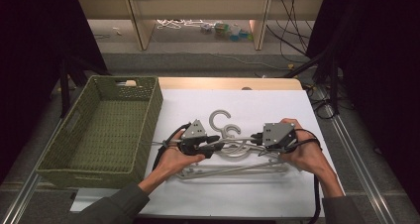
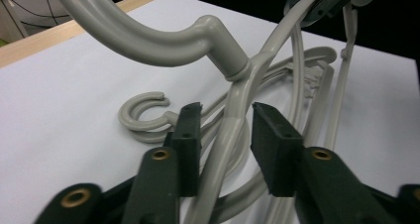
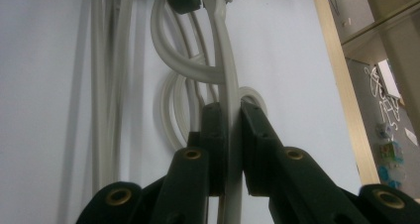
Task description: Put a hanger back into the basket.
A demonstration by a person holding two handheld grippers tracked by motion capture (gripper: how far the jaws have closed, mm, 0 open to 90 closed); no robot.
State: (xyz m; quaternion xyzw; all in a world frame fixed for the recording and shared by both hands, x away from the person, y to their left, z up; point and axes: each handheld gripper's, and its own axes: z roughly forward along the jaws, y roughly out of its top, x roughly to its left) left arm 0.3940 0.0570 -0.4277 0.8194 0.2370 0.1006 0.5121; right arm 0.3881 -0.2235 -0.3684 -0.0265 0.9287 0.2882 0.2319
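**Lifted hanger may drag the pile**

The hanger (image 1: 233,143) hangs mid-tabletop, above the other hangers (image 1: 233,170). The right gripper (image 3: 229,116) pinches one arm; the left gripper (image 2: 225,130) straddles the other, jaws spread, not pressing. Its hook (image 2: 148,40) could snag the pile, or one-sided grip may let it twist short of the basket (image 1: 101,130).

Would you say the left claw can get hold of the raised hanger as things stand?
Probably yes: the left claw already straddles the raised hanger; its jaws stand apart with nothing between pads and arm, while the right claw holds it.
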